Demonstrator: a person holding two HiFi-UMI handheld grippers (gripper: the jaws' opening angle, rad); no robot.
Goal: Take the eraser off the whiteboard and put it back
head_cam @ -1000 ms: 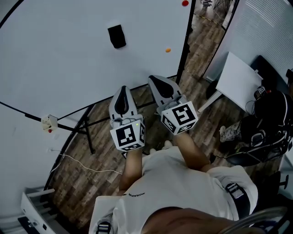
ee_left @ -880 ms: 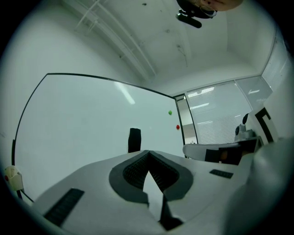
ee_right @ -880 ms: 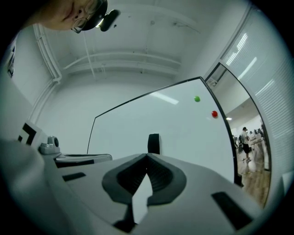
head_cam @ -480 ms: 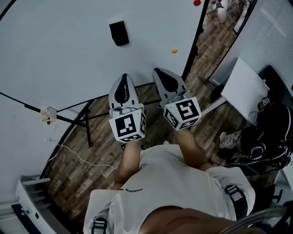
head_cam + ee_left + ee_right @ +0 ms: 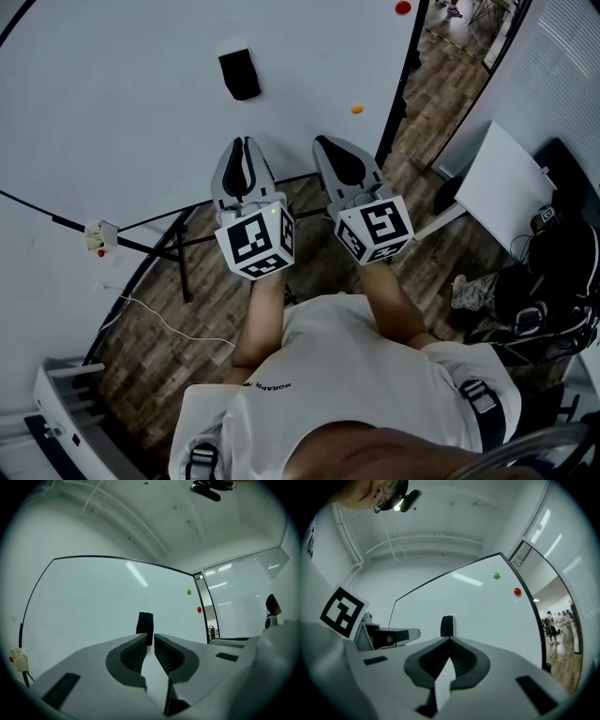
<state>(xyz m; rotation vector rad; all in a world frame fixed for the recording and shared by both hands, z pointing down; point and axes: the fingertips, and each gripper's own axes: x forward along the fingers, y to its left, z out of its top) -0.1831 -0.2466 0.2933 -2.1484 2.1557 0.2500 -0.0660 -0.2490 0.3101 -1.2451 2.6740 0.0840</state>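
Facing eraser (image 5: 239,74), left hand-held gripper (image 5: 150,637) just cracking open empty, right hand-held gripper (image 5: 449,640) clenched

Evenly lit, cool and dim in the head view. Pale streak of ceiling-light glare on the whiteboard (image 5: 84,606) toward 12 o'clock in both gripper views; brightest at the blinds (image 5: 239,611) toward 3 o'clock. Heavy fisheye bending, black vignette round the rims. Sharp throughout.

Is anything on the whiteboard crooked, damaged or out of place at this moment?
Nothing stands out. The eraser sits upright on the clean whiteboard, and two small magnets are near the board's right edge.
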